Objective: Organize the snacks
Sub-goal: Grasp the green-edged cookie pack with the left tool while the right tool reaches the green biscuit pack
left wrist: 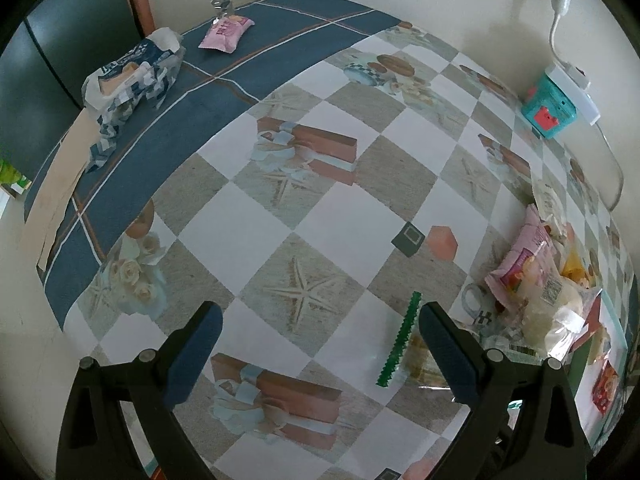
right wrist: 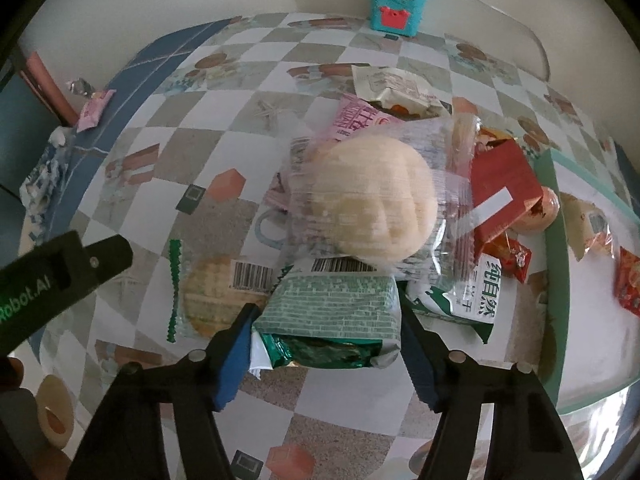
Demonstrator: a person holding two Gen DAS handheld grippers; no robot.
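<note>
A pile of wrapped snacks (right wrist: 372,192) lies on the checkered tablecloth (right wrist: 192,148). On top is a pale round bun in clear wrap (right wrist: 374,200). My right gripper (right wrist: 326,338) has its fingers on both sides of a green-and-white brick-pattern packet (right wrist: 332,312) at the pile's front. A round cracker in clear wrap with a green edge (right wrist: 212,300) lies to the left. My left gripper (left wrist: 320,320) is open and empty above the cloth, with the pile (left wrist: 536,280) at its right. A pink packet (left wrist: 226,32) lies far off on the blue cloth.
A teal-rimmed tray (right wrist: 560,280) holding a few snacks sits right of the pile. A teal box (right wrist: 396,10) stands by the wall under a white power strip (left wrist: 572,88). A crumpled blue-and-white bag (left wrist: 128,76) lies at the far left. The left gripper's body (right wrist: 64,268) shows at the left.
</note>
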